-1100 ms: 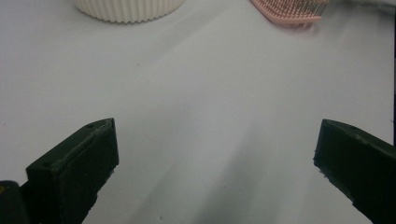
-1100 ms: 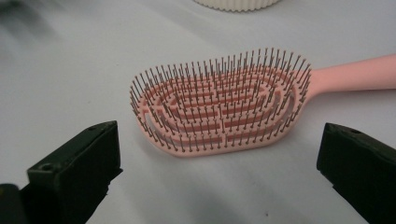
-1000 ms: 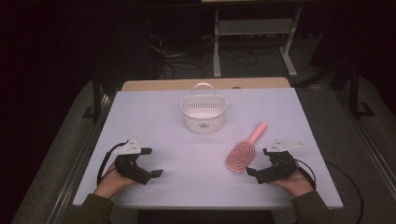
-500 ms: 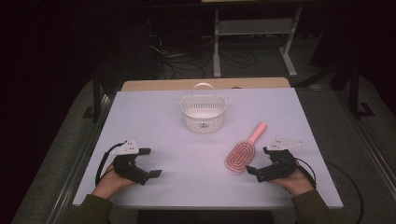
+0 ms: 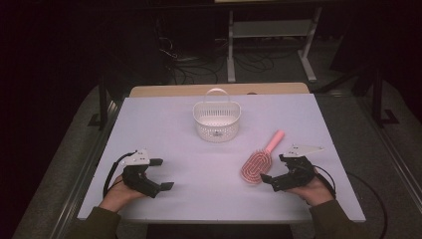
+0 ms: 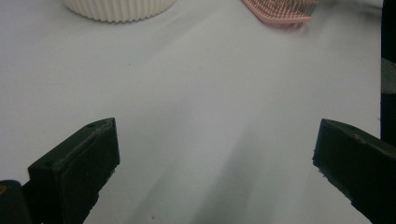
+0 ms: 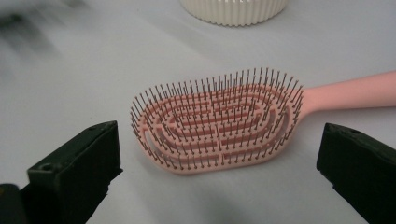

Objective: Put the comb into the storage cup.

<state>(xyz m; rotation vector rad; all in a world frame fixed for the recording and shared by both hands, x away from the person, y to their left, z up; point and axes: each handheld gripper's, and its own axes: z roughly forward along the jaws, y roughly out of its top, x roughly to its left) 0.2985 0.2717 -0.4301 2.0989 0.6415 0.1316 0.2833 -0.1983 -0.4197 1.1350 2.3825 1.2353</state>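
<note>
Both tongs gaping wide, left tongs [image 5: 158, 174], right tongs [image 5: 272, 169] beside pink hairbrush [image 5: 256, 166], white table [image 5: 164, 124], dark room

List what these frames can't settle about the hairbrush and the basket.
- Hairbrush handle end: cut off by the right gripper view's right edge.
- Basket contents: too small in the high view; its top is cropped in both gripper views.
- Hairbrush: cropped by the left gripper view's top edge.
</note>
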